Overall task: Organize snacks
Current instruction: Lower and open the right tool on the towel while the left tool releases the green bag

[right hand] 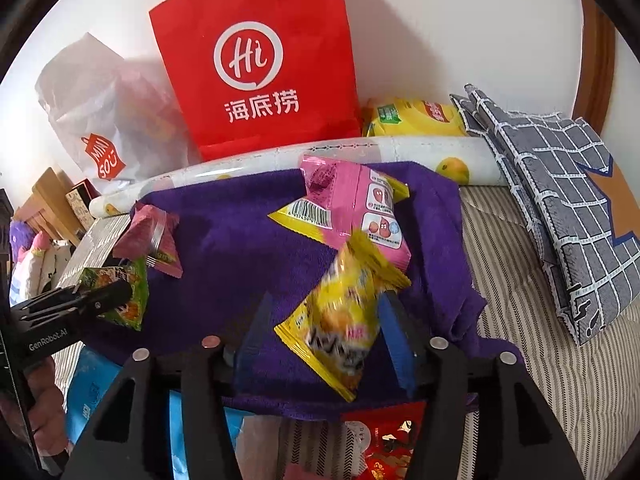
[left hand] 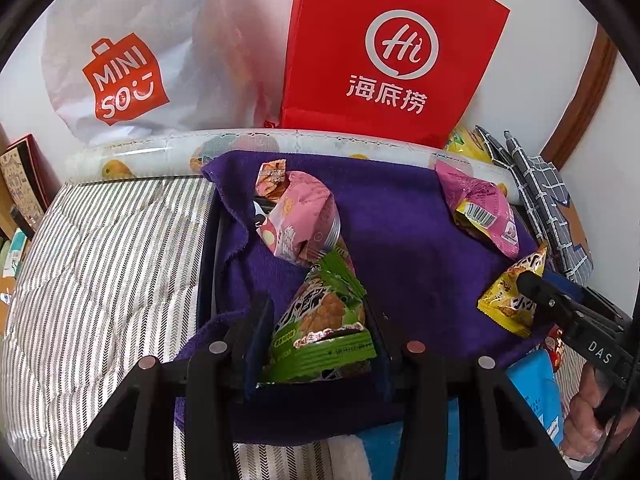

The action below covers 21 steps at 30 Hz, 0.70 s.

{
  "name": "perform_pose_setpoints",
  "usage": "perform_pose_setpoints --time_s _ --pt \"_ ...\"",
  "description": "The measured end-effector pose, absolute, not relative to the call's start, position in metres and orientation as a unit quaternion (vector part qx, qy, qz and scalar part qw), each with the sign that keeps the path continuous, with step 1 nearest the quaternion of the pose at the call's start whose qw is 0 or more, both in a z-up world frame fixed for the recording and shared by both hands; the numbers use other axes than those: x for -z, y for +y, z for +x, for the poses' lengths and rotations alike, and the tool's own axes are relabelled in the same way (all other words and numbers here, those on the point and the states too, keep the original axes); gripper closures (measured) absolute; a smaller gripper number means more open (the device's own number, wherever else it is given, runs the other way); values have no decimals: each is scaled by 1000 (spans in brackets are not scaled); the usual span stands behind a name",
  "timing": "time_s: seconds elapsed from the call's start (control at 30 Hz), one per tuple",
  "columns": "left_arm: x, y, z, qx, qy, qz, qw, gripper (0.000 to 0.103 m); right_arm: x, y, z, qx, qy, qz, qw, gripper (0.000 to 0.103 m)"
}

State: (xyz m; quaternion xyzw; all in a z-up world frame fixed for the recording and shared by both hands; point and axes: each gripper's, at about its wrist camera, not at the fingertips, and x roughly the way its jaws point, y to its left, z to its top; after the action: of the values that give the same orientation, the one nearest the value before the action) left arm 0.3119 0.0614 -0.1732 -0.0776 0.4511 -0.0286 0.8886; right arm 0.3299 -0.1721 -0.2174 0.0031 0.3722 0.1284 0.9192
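A purple towel (left hand: 400, 220) lies over striped bedding with snack packets on it. My left gripper (left hand: 318, 320) is shut on a green snack packet (left hand: 324, 320), which stands tilted between the fingers. A pink packet (left hand: 296, 208) lies just beyond it, and a second pink packet (left hand: 480, 208) sits at the towel's far right. My right gripper (right hand: 324, 320) is open. A yellow packet (right hand: 340, 328), blurred, hangs between its jaws, against the right finger and apart from the left one. In the right wrist view the left gripper (right hand: 112, 292) with the green packet (right hand: 124, 296) is at the left.
A red paper bag (right hand: 256, 60) and a white plastic bag (left hand: 120, 72) stand against the wall behind a fruit-print roll (right hand: 420, 152). A checked cloth (right hand: 560, 200) lies at the right. Blue packs (left hand: 536, 380) and a red packet (right hand: 384, 440) lie at the towel's near edge.
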Motion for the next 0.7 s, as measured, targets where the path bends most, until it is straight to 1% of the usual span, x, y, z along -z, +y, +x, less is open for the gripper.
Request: perform_pose_setpoints --time_s 0.1,0.17,0.23,0.4,0.7 --pt "172 61 311 33 450 -77 889 57 216 -171 329 -130 369 1 920 43" --pt "170 61 311 34 446 -77 891 47 216 -171 329 -130 369 1 920 43" --pt "168 61 309 33 441 -76 894 42 215 -172 328 -130 367 3 921 43" --pt "164 60 308 32 435 -72 897 40 211 -176 327 -129 361 15 923 43" --pt "160 59 305 31 426 -69 902 39 207 -175 324 -131 354 13 926 43"
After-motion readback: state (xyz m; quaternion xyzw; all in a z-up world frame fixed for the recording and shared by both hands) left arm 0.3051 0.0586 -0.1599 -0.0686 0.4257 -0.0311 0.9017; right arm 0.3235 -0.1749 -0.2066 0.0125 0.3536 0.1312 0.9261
